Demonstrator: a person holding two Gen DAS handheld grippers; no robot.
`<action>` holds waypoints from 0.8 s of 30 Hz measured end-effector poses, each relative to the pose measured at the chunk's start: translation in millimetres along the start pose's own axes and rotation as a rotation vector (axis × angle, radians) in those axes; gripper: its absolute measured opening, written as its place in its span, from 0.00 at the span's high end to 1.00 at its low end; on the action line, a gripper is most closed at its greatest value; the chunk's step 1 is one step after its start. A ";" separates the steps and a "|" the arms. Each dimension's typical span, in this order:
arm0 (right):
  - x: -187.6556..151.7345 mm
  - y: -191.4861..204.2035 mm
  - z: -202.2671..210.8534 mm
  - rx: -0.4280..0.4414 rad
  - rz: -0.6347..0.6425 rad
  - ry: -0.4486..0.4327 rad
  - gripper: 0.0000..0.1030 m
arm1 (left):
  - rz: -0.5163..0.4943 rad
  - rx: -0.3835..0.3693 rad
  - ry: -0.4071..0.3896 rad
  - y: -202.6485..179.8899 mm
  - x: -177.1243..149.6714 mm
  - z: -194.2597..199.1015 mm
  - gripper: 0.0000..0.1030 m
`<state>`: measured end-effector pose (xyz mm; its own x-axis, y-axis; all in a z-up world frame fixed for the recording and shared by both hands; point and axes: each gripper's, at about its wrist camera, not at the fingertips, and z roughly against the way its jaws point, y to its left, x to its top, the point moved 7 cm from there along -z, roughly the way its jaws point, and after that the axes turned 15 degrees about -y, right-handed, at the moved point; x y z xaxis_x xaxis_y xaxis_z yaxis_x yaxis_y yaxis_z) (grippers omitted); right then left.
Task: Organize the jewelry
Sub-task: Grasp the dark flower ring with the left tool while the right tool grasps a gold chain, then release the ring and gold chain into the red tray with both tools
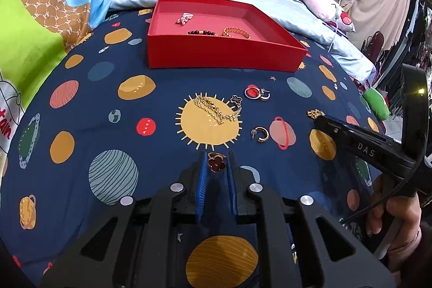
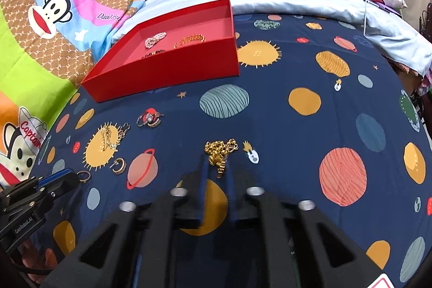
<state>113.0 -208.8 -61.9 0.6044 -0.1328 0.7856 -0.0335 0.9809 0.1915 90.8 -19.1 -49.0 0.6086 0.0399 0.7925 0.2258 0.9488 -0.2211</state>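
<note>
Since both pieces are tiny and light, I expect them to slip: the clover ring point(image 1: 216, 163) is hard and smooth, best pinched across its flat face, and the gold chain point(image 2: 220, 153) is limp, best taken at its bunched middle. My left gripper point(image 1: 216, 162) has its fingers around the ring, my right gripper point(image 2: 216, 166) around the chain's near end; whether either truly clamps I cannot tell. Ahead of both lies the red box point(image 1: 216, 56). The ring's band is mostly hidden.

Where we find the jewelry

We see bracelets point(image 1: 216, 32) inside the box point(image 1: 224, 56); before it, a necklace point(image 1: 216, 108) lies left of the earrings point(image 1: 257, 93).
</note>
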 end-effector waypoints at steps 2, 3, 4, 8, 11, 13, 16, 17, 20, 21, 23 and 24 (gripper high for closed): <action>-0.9 0.1 1.7 0.002 -0.009 -0.002 0.97 | 0.002 0.001 0.002 0.6 -0.4 -0.8 0.87; -0.9 -0.5 2.9 0.004 -0.015 -0.003 0.97 | 0.003 0.001 0.003 1.0 -0.3 -1.1 0.87; -0.7 -0.4 4.6 0.009 -0.024 -0.006 0.97 | 0.002 0.004 0.003 1.3 -0.4 -0.9 0.87; 4.0 3.6 14.5 0.026 -0.040 -0.029 0.97 | 0.008 0.006 -0.004 2.7 2.0 2.2 0.87; 16.6 7.3 26.0 0.035 -0.036 -0.067 0.97 | 0.011 0.007 -0.017 4.0 8.3 6.3 0.87; 26.3 10.1 32.4 0.041 -0.031 -0.091 0.97 | 0.009 0.007 -0.030 5.2 15.6 9.3 0.87; 48.1 14.4 44.7 0.054 -0.022 -0.139 0.97 | 0.006 0.005 -0.055 6.0 29.6 13.4 0.87; 55.3 15.2 47.8 0.057 -0.018 -0.154 0.97 | 0.001 0.005 -0.066 6.2 35.6 14.6 0.87; 75.1 18.1 53.2 0.067 -0.001 -0.188 0.97 | -0.015 0.008 -0.098 6.2 55.6 16.9 0.86; 83.4 19.6 54.4 0.072 0.007 -0.201 0.97 | -0.023 0.011 -0.112 6.4 64.1 17.5 0.86; 96.7 22.3 55.2 0.085 0.014 -0.219 0.97 | -0.039 0.021 -0.136 7.0 79.7 18.0 0.86; 105.2 24.1 55.3 0.089 0.022 -0.231 0.97 | -0.041 0.023 -0.147 7.9 86.5 18.1 0.86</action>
<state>131.8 -207.0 57.9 0.4046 -0.1503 0.9020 -0.1209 0.9689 0.2157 131.5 -2.6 28.1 0.4809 0.0446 0.8757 0.2298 0.9574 -0.1749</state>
